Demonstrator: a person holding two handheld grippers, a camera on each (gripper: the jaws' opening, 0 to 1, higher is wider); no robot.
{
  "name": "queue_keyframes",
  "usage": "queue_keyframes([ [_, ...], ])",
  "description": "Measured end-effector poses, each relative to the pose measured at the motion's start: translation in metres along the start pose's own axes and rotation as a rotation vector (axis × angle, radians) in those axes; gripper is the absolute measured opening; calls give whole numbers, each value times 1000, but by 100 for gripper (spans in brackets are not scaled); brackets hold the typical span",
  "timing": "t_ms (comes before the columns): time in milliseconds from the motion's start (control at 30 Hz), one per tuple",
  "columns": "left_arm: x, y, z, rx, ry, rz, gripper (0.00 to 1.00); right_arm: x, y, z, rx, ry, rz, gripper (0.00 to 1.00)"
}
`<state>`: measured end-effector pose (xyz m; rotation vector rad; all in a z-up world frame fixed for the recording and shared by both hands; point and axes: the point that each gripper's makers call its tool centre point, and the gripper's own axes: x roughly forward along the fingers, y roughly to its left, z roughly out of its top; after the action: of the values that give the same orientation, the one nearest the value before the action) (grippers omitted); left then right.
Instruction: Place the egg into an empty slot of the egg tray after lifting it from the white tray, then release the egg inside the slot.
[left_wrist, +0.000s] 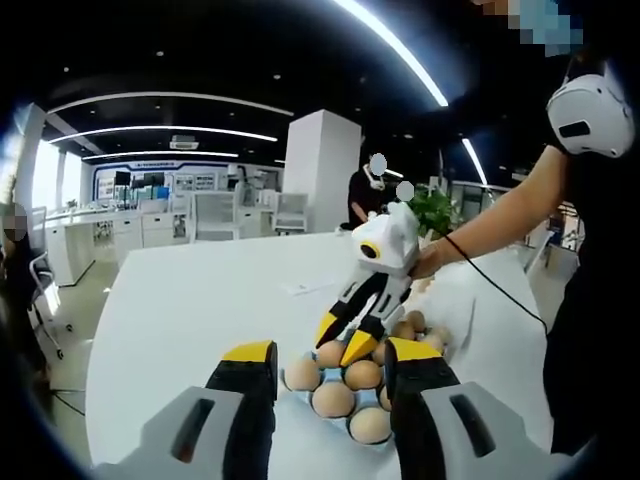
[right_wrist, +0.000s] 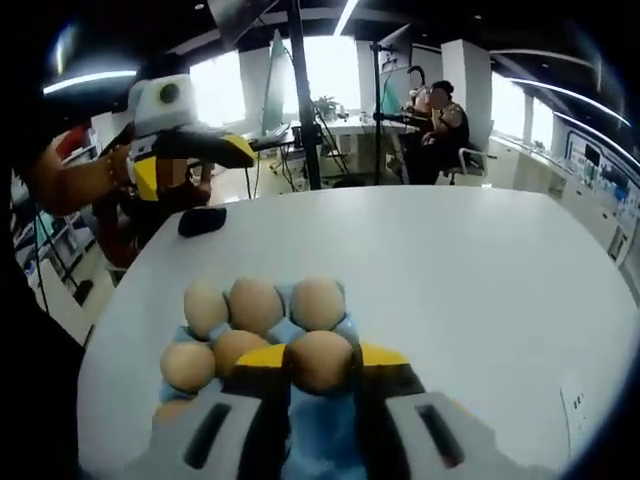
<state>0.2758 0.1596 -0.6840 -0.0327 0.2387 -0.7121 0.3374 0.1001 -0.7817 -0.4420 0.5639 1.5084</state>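
While clamped in the right claw (right_wrist: 320, 362), smooth tan egg (right_wrist: 320, 360), blue egg tray (right_wrist: 285, 330), left claw (left_wrist: 330, 365) apart.

Long ceiling light strips (left_wrist: 400, 50) give the left gripper view its light, bending into arcs under the fisheye lens, against a dark ceiling. The white worktop (left_wrist: 200, 300) is evenly bright, nearly washed out, with only soft shadow under the eggs (left_wrist: 335, 398). In the right gripper view, daylight from the far windows (right_wrist: 320, 70) blows out to white glare, and the people and stands in front of them read as dark shapes. The worktop (right_wrist: 480, 270) there is pale and low in contrast. Both pictures are soft throughout; straight lines curve strongly toward the edges, and the near fingers (right_wrist: 262, 372) look smeared and out of focus.
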Motion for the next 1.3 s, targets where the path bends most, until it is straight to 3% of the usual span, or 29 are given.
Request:
queue_keyframes([
  [333, 2, -1, 1, 5, 0, -6, 43, 0, 0, -2, -32, -8, 1, 26],
  [500, 2, -2, 2, 6, -1, -5, 43, -4, -1, -2, 0, -27, -3, 28],
  [600, 1, -1, 3, 8, -2, -1, 43, -9, -2, 5, 36, -76, -13, 29],
  [867, 1, -1, 7, 14, -8, 0, 43, -30, -4, 4, 44, -97, -31, 28],
  [1300, 6, -3, 9, 19, -10, -12, 43, -61, -14, -13, 87, -111, -96, 26],
])
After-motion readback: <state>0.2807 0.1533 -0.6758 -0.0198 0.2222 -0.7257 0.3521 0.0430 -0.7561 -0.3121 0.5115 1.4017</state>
